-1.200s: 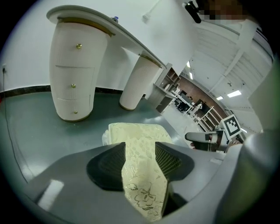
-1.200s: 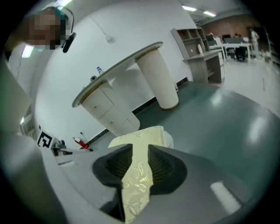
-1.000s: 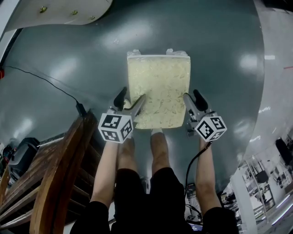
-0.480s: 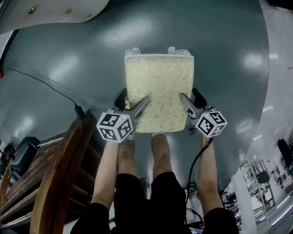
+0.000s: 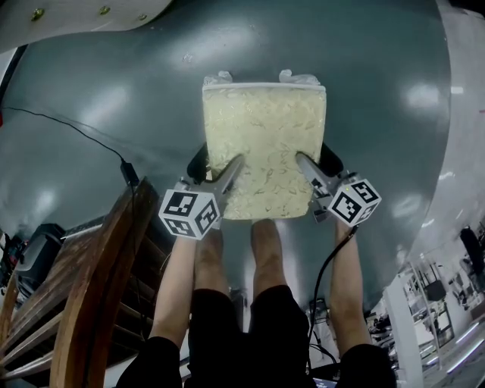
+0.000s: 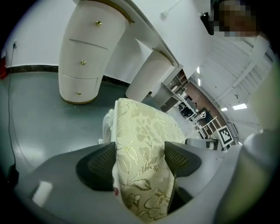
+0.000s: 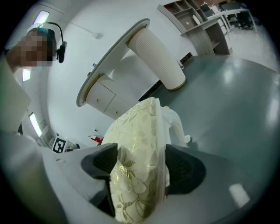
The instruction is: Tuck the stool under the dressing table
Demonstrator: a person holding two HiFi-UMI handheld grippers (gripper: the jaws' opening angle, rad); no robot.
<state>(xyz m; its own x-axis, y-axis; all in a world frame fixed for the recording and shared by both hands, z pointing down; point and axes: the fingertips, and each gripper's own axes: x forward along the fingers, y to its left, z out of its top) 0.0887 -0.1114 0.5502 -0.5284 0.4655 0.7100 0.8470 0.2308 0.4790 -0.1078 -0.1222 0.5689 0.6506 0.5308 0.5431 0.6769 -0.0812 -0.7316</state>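
The stool [image 5: 264, 144] stands on the grey floor [image 5: 136, 98] just in front of your legs, well apart from the dressing table [image 5: 76, 19] at the far left. Your left gripper [image 5: 218, 163] is on the near left side of its flowered seat [image 6: 140, 131]. Its jaws have just been closing and both pads now press on the cushion edge between them. Your right gripper [image 5: 316, 159] is on the near right side. Its jaws have just been opening and stand wide apart around the seat edge; the pads lie against the fabric without a visible squeeze
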